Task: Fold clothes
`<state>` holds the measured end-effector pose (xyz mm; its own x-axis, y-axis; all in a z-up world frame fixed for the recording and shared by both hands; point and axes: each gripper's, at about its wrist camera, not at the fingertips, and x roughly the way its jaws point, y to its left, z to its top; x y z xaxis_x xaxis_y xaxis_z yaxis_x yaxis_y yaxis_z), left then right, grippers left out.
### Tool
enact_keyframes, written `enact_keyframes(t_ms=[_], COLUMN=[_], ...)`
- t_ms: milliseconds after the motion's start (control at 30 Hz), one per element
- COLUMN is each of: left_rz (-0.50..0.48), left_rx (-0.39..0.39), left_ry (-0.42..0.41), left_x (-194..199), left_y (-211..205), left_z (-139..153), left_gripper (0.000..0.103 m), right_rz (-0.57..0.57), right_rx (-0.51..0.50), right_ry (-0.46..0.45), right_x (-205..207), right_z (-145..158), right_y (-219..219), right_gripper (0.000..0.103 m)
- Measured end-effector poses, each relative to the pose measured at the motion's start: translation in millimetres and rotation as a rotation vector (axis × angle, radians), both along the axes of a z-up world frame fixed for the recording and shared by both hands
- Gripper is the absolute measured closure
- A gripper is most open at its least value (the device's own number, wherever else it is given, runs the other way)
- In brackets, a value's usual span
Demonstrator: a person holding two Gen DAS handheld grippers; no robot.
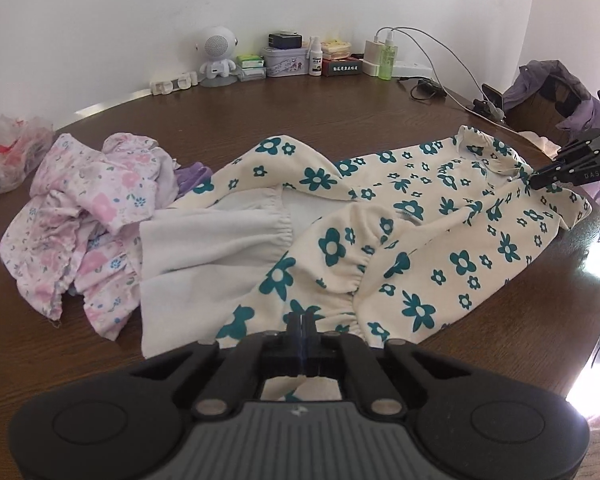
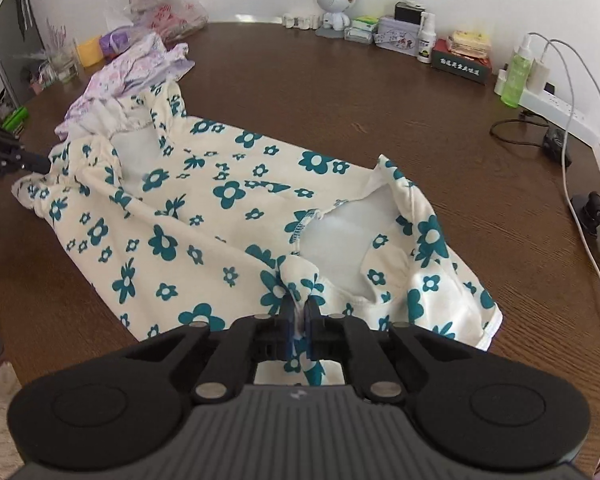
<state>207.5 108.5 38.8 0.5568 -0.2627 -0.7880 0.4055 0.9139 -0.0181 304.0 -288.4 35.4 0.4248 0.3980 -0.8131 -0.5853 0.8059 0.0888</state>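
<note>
A cream top with teal flowers (image 1: 412, 224) lies spread on the brown table (image 1: 300, 112), its hem toward the left wrist camera and its collar toward the right one. My left gripper (image 1: 301, 320) is shut on the gathered hem. My right gripper (image 2: 299, 312) is shut on the collar edge of the same top (image 2: 204, 216). The right gripper also shows in the left wrist view (image 1: 540, 178) at the far collar. The left gripper shows in the right wrist view (image 2: 40, 166) at the far hem.
A crumpled pink floral garment (image 1: 84, 216) lies left of the top. A white robot speaker (image 1: 218, 56), tins, bottles, a power strip (image 2: 556, 114) and cables line the wall. A plastic bag (image 1: 8, 152) is at the left edge. Purple cloth (image 1: 556, 88) hangs at the right.
</note>
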Motion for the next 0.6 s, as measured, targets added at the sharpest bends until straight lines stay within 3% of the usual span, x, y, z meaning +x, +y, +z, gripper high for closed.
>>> enact_keyframes(t_ms=[67, 133, 200, 267, 367, 467, 600], left_rz=[0.020, 0.039, 0.055, 0.038, -0.025, -0.116, -0.246], left_rx=[0.040, 0.007, -0.058, -0.095, -0.041, 0.014, 0.126], left_ry=[0.001, 0.023, 0.042, 0.011, -0.038, -0.064, -0.072], left_x=[4, 9, 13, 9, 14, 27, 48], left_y=[3, 9, 16, 18, 6, -11, -35], left_z=[-5, -10, -13, -8, 1, 7, -3], left_gripper=[0.103, 0.098, 0.077, 0.056, 0.048, 0.032, 0.031], right_rz=[-0.034, -0.045, -0.053, -0.054, -0.003, 0.083, 0.175], right_rx=[0.006, -0.011, -0.028, -0.007, 0.022, -0.002, -0.088], right_ry=[0.004, 0.015, 0.028, 0.007, -0.055, -0.090, -0.092], right_x=[0, 2, 4, -2, -13, -19, -16], right_z=[1, -6, -13, -7, 13, 22, 9], right_y=[-6, -2, 3, 6, 19, 45, 80], right_gripper=[0.099, 0.098, 0.093, 0.085, 0.066, 0.059, 0.054])
